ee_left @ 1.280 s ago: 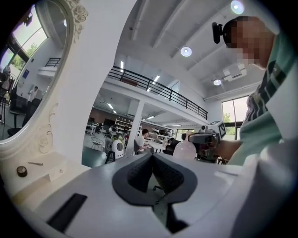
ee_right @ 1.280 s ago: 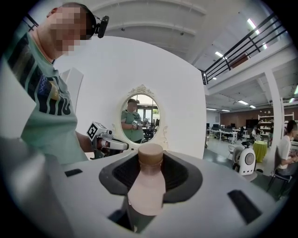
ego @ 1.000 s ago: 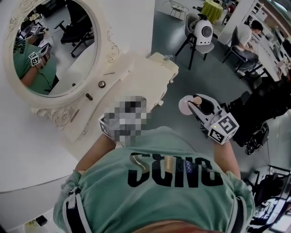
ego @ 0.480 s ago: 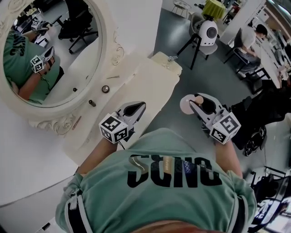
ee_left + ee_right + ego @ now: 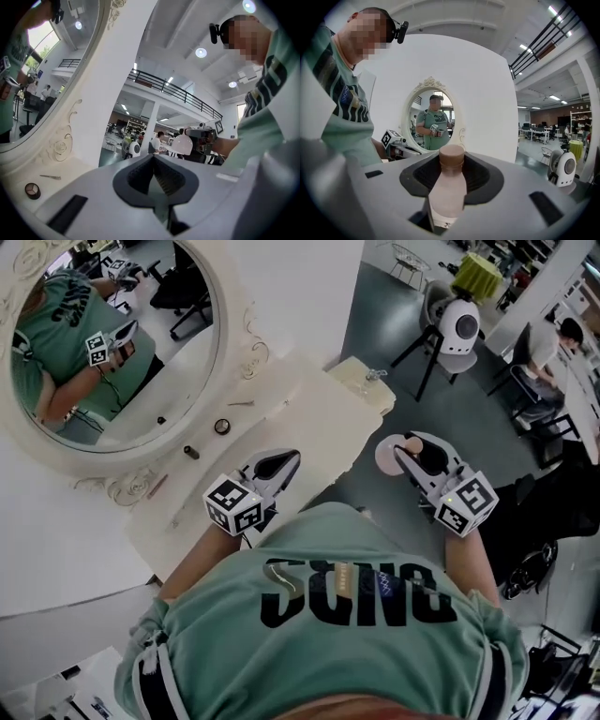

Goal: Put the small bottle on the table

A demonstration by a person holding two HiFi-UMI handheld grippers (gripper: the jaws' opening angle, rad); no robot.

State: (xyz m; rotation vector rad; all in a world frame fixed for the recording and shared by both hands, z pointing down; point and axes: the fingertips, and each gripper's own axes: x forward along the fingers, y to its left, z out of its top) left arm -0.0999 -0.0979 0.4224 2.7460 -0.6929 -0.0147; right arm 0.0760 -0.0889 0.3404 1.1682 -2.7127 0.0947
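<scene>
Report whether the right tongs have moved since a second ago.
Yes. The right tongs, shut on the small bottle, have come closer to the near right edge of the dressing table.

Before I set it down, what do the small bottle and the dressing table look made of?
Small bottle: likely plastic, frosted pale-pink body, brown cap. Dressing table: probably painted wood, cream, low sheen, carved scalloped edge.
</scene>
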